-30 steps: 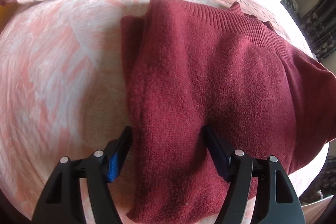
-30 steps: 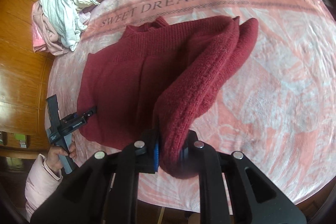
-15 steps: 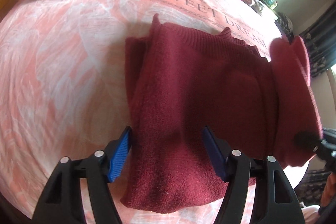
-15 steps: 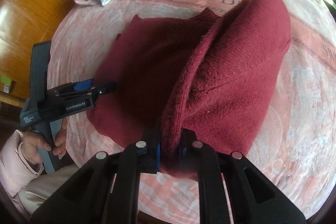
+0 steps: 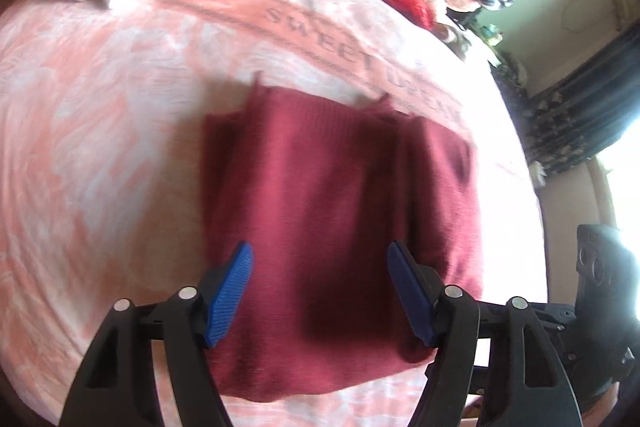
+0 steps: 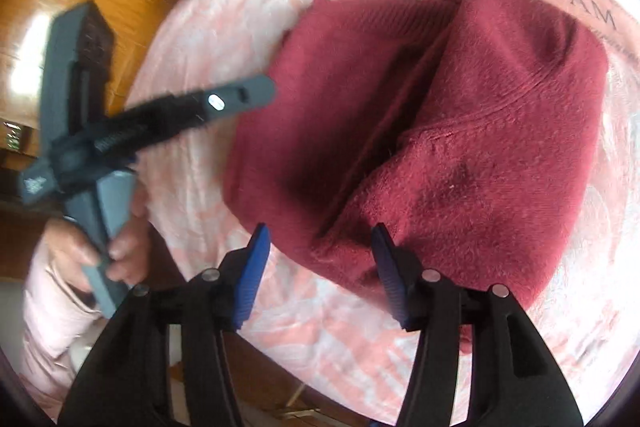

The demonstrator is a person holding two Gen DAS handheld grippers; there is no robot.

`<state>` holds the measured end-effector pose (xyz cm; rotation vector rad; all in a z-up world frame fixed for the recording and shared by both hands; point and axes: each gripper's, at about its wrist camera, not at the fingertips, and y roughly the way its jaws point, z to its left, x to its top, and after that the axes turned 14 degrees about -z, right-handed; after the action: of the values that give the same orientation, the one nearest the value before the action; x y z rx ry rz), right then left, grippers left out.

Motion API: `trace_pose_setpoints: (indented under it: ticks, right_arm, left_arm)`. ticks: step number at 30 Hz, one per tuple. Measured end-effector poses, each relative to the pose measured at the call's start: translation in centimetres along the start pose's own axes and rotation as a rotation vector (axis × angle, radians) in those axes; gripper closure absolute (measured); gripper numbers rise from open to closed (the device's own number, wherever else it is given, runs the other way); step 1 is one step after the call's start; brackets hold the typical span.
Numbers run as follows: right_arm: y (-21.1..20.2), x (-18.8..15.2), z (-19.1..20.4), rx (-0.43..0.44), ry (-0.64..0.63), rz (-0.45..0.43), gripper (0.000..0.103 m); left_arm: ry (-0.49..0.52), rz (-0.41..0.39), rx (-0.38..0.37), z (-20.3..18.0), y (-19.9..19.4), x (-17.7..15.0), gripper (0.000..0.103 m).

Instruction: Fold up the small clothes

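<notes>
The right gripper point(image 6: 320, 263), which a moment ago was clamped on the sweater's side flap and carrying it across, is now opening its jaws with nothing pressed between them, and the flap lies dropped over the body of the maroon sweater point(image 5: 340, 195), so this side fold looks done. The left gripper point(image 5: 320, 287) has lifted off and hovers above the near hem, its jaws opening and empty. The sweater is a thick, fuzzy knit with a ribbed collar, now a rough rectangle lying on the plush pink blanket point(image 5: 100, 115).
</notes>
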<state>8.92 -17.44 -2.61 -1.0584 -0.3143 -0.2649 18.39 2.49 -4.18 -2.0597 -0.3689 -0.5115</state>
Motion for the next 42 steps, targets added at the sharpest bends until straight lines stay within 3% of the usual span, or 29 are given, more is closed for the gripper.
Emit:
trace_pose_setpoints:
  ticks: [7, 10, 13, 19, 21, 23, 25, 29, 36, 42]
  right_arm:
    - [-5.0, 0.8, -4.1, -0.156, 0.067, -0.103, 0.048]
    - [-5.7, 0.8, -6.4, -0.171, 0.108, -0.115, 0.048]
    - [-6.2, 0.9, -8.2, -0.177, 0.131, -0.115, 0.048]
    - [-6.8, 0.4, -10.9, -0.174, 0.174, -0.119, 0.048]
    - [-6.8, 0.6, -11.0, -0.178, 0.173, -0.122, 0.048]
    - [-7.0, 0.4, -11.2, -0.18, 0.175, -0.127, 0.048]
    - [-7.3, 0.3, -11.6, -0.181, 0.186, -0.13, 0.048]
    - [-7.6, 0.1, -12.8, -0.193, 0.221, -0.137, 0.048]
    - [-8.1, -0.5, -14.1, -0.227, 0.249, -0.139, 0.048]
    - [-7.0, -0.5, -12.6, -0.212, 0.216, -0.112, 0.048]
  left_arm:
    - [0.003, 0.139, -0.043, -3.9, 5.4, 0.1, 0.026]
    - [0.0, 0.158, -0.035, -5.0, 7.1, 0.0, 0.026]
    - [-0.022, 0.166, -0.079, -6.0, 8.3, 0.0, 0.026]
    - [0.024, 0.194, -0.091, -9.0, 10.6, -0.8, 0.026]
    - [0.033, 0.197, -0.089, -9.6, 11.2, -1.0, 0.029]
    - [0.03, 0.194, -0.095, -9.8, 11.5, -1.0, 0.05]
    - [0.005, 0.188, -0.117, -9.8, 11.6, -1.0, 0.063]
    - [0.004, 0.146, -0.16, -9.9, 10.5, -0.7, 0.081]
    - [0.014, 0.056, -0.192, -9.0, 5.7, 0.7, 0.083]
    - [0.056, -0.016, -0.179, -6.4, 0.2, 2.8, 0.083]
